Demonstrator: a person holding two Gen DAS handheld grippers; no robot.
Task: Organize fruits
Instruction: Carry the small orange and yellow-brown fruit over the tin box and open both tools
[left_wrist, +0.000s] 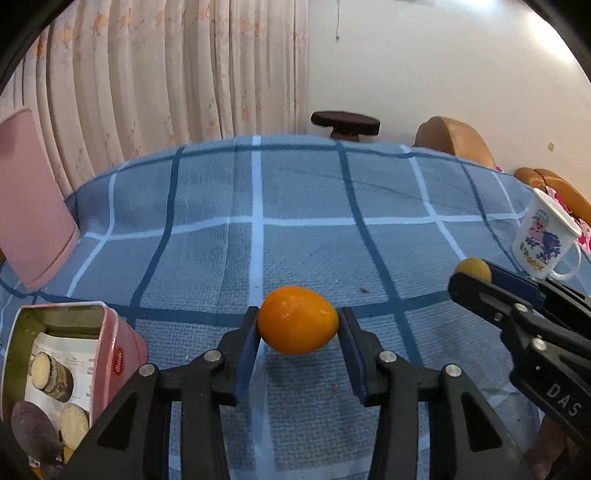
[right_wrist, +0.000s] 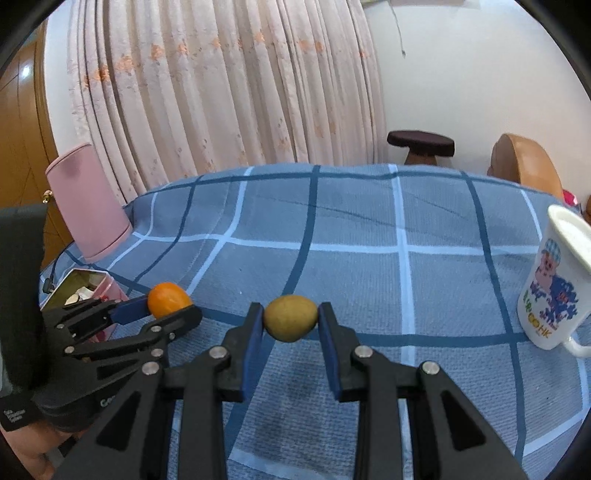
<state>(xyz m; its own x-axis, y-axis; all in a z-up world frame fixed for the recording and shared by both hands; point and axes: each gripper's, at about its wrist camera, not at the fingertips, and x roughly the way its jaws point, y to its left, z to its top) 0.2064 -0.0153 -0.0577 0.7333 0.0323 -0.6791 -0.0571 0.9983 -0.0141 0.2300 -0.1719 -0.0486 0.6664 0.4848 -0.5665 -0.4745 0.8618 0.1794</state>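
My left gripper (left_wrist: 297, 325) is shut on an orange fruit (left_wrist: 297, 325) and holds it just above the blue checked tablecloth (left_wrist: 303, 199). My right gripper (right_wrist: 290, 322) is shut on a small yellow-green fruit (right_wrist: 290, 322) over the same cloth. In the left wrist view the right gripper (left_wrist: 474, 275) comes in from the right with the yellow-green fruit (left_wrist: 472, 268) at its tips. In the right wrist view the left gripper (right_wrist: 168, 306) comes in from the left holding the orange fruit (right_wrist: 168, 299).
An open pink tin (left_wrist: 110, 343) with biscuits stands at the near left, its pink lid (left_wrist: 29, 199) leaning behind it. A white printed mug (right_wrist: 554, 288) stands at the right. A dark stool (left_wrist: 345, 123) and brown chairs (left_wrist: 456, 142) stand beyond the table.
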